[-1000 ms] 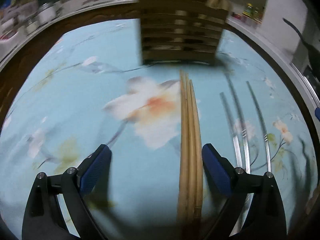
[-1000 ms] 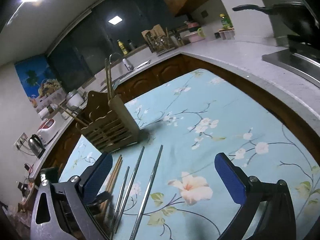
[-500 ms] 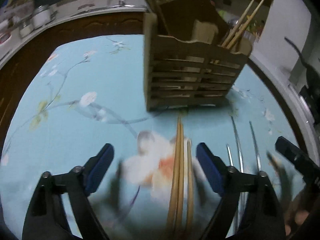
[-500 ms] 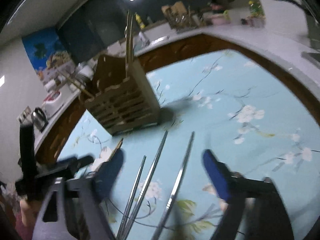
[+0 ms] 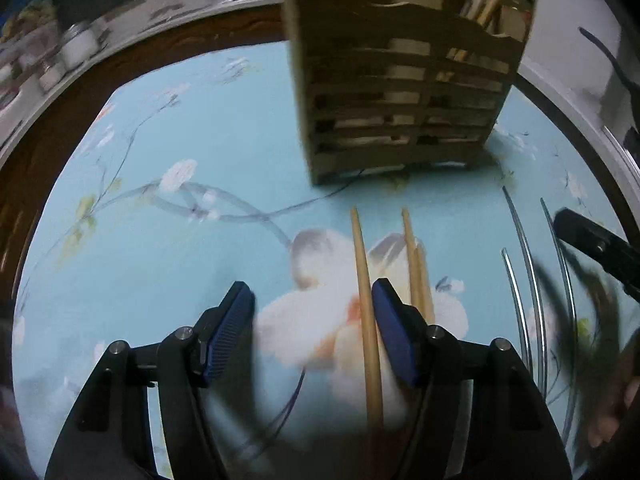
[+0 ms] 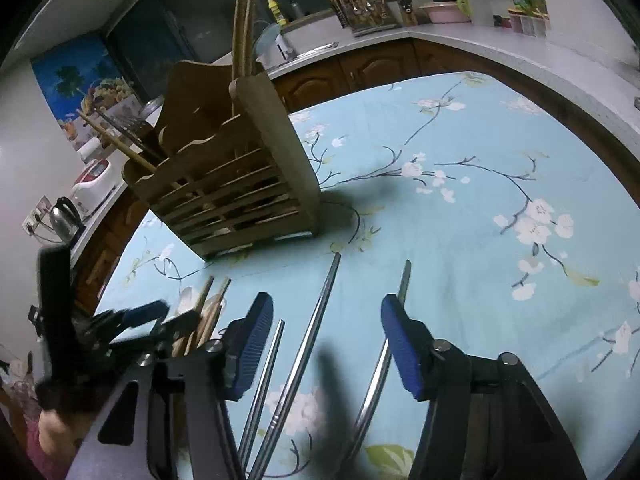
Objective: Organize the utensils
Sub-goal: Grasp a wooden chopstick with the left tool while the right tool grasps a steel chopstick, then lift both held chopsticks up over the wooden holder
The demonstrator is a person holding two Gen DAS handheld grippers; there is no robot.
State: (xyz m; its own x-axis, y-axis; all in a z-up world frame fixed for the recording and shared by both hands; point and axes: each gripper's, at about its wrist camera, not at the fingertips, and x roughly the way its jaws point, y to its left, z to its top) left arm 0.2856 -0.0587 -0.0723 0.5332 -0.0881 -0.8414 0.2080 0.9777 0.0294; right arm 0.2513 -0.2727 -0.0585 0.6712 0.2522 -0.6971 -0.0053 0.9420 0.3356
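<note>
A slatted wooden utensil holder (image 5: 404, 80) stands on the blue floral cloth; it also shows in the right wrist view (image 6: 236, 184) with chopsticks standing in it. My left gripper (image 5: 312, 320) is open low over the cloth. One wooden chopstick (image 5: 366, 304) lies between its fingers, close to the right finger; two more wooden chopsticks (image 5: 418, 276) lie just outside that finger. My right gripper (image 6: 324, 340) is open over the metal chopsticks (image 6: 312, 344); one lies between its fingers, another under its right finger, a third under its left.
The metal chopsticks (image 5: 528, 280) lie right of the wooden ones. The left gripper (image 6: 132, 324) shows at the left of the right wrist view. Counters with jars, a kettle (image 6: 64, 216) and a sink surround the table.
Both grippers have narrowed and dropped lower. The left one shifted so one wooden chopstick is between its fingers and apart from the other two. The right one swung down over the metal chopsticks.
</note>
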